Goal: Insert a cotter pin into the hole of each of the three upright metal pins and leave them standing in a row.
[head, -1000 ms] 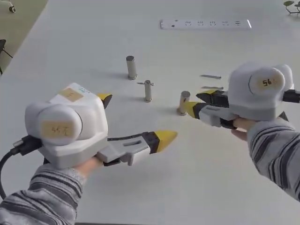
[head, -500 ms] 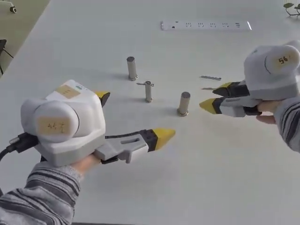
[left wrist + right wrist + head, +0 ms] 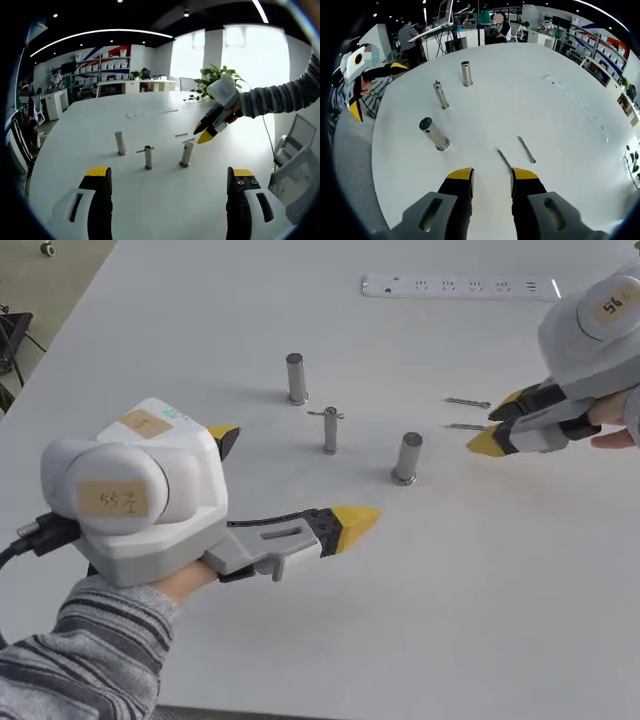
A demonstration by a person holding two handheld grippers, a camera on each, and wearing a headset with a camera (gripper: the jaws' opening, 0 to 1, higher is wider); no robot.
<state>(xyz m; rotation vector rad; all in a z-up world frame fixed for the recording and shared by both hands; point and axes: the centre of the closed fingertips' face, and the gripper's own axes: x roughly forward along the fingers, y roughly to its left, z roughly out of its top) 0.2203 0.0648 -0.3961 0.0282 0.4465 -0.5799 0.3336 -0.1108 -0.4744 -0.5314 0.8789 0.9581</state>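
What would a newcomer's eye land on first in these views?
Three upright silver metal cylinders stand in a slanting row on the white table; the middle cylinder carries a thin cotter pin through its top. Two loose thin metal cotter pins lie to their right, just ahead of the right gripper's open yellow-tipped fingers. The left gripper hovers wide open nearer the person.

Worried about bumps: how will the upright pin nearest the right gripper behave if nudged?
That pin stands tall on a small flanged base, so it probably tips easily. Round and smooth-looking, it would likely roll once down.
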